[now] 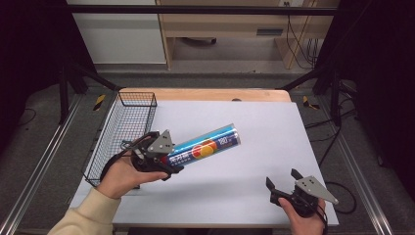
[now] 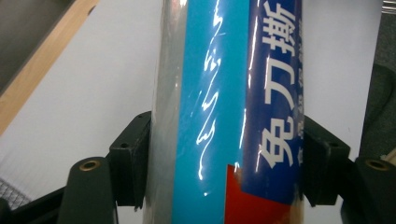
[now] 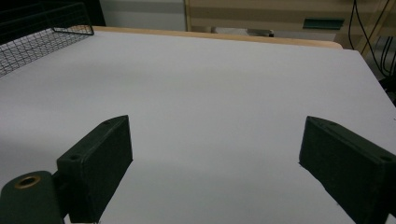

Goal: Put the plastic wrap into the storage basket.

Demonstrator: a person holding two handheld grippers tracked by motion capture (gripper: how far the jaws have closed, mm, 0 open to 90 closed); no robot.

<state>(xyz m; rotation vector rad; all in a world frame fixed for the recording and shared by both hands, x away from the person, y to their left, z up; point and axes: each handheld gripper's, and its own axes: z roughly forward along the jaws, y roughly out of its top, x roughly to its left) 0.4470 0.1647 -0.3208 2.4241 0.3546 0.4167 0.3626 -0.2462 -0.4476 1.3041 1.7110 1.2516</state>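
Observation:
A long blue tube (image 1: 208, 145) with a red and orange label and white print slants up to the right above the white table sheet (image 1: 254, 122). My left gripper (image 1: 172, 161) is shut on its lower left end. In the left gripper view the tube (image 2: 224, 112) stands between both black pads (image 2: 133, 158), which press its sides. My right gripper (image 1: 283, 182) rests near the table's front right edge, open, with nothing between its jaws. In the right gripper view the fingers (image 3: 100, 163) stand wide apart over bare sheet.
A black wire basket (image 1: 122, 132) stands along the left edge of the table, just behind my left hand; its corner (image 3: 42, 37) appears in the right gripper view. A wooden table edge (image 1: 205, 94) runs along the back. Shelving stands beyond the table.

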